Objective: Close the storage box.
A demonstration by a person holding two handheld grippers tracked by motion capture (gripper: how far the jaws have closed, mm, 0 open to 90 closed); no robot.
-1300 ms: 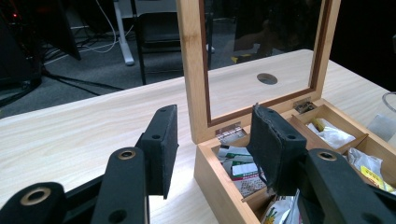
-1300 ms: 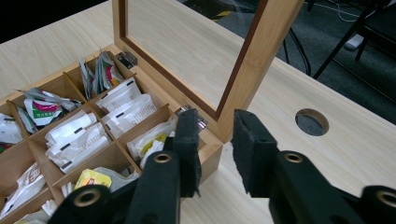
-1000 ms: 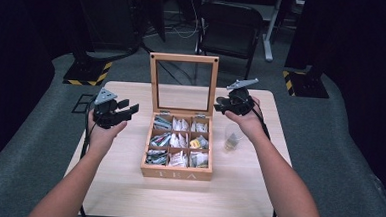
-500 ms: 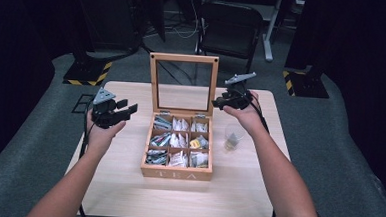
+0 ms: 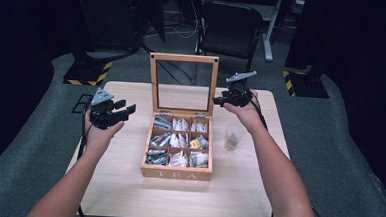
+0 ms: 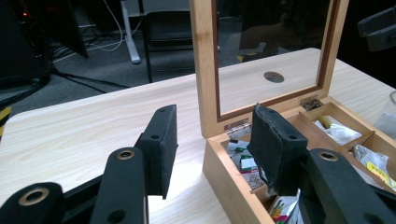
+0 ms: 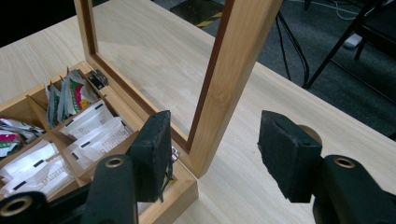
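Observation:
A wooden tea box (image 5: 176,173) stands mid-table, and its glass lid (image 5: 184,59) is upright. Its compartments hold several tea bags (image 5: 179,140). My right gripper (image 5: 217,101) hovers at the lid's right side rail (image 7: 233,70). That rail stands in the gap between the right gripper's (image 7: 217,140) pads with room on both sides. The jaws have just been closing a little and remain open. My left gripper (image 5: 126,111) floats left of the box. In the left gripper view it (image 6: 212,135) is open and holds nothing, facing the box's corner (image 6: 219,158).
A clear plastic cup (image 5: 233,137) with a tea bag inside stands right of the box, under my right forearm. A round hole (image 6: 273,76) in the tabletop lies behind the lid. Chairs and cables stand beyond the far table edge (image 5: 132,84).
My right gripper has moved away from me and slightly left, up to the lid's right rail. The left gripper has stayed put.

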